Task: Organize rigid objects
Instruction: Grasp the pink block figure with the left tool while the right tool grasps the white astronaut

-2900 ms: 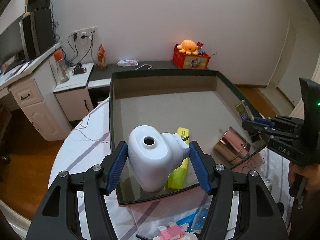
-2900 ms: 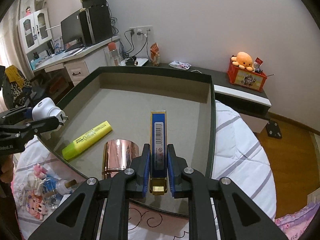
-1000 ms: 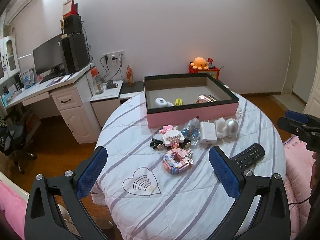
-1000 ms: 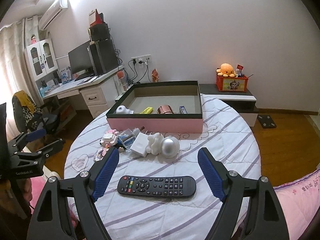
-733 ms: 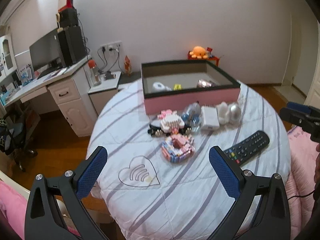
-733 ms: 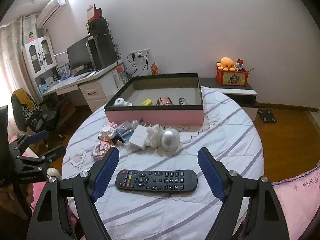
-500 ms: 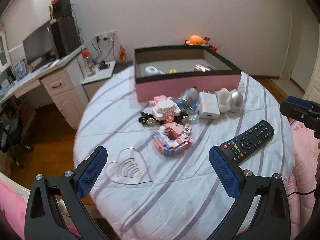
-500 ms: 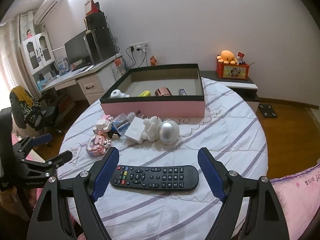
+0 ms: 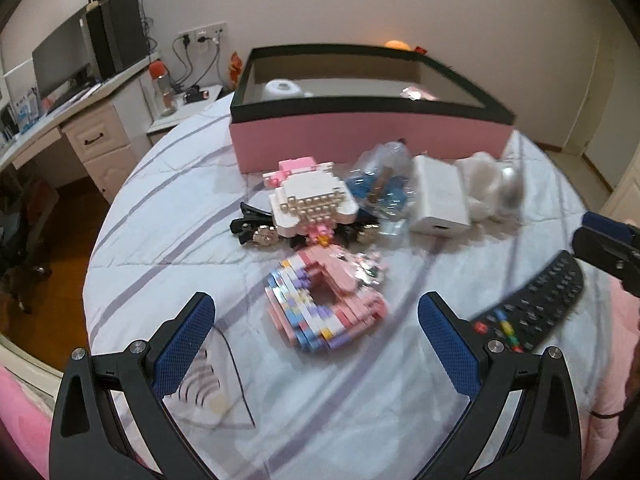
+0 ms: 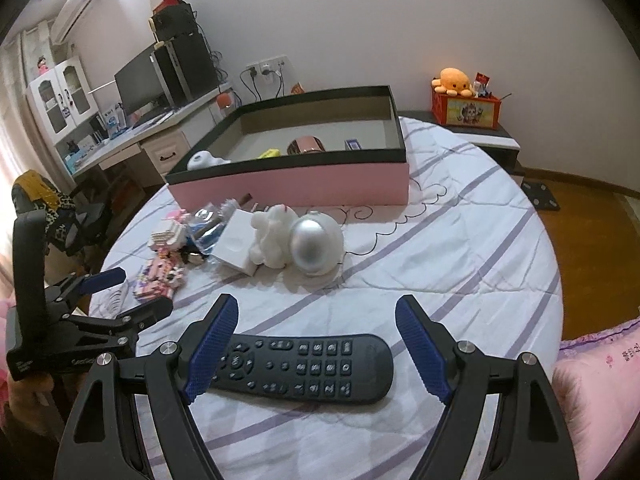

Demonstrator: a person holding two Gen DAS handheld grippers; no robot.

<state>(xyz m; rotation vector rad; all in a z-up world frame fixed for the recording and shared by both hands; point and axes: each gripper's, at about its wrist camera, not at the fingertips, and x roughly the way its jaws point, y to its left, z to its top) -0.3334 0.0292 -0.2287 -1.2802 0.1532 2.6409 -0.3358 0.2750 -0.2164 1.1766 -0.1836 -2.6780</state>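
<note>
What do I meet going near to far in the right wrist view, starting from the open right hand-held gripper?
Right hand-held gripper → remote control → silver ball → pink box → orange plush toy against the far wall.

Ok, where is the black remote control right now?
The black remote control lies flat on the striped tablecloth, low in the right wrist view between the open right gripper fingers, nearer the camera than the silver dome.
</note>
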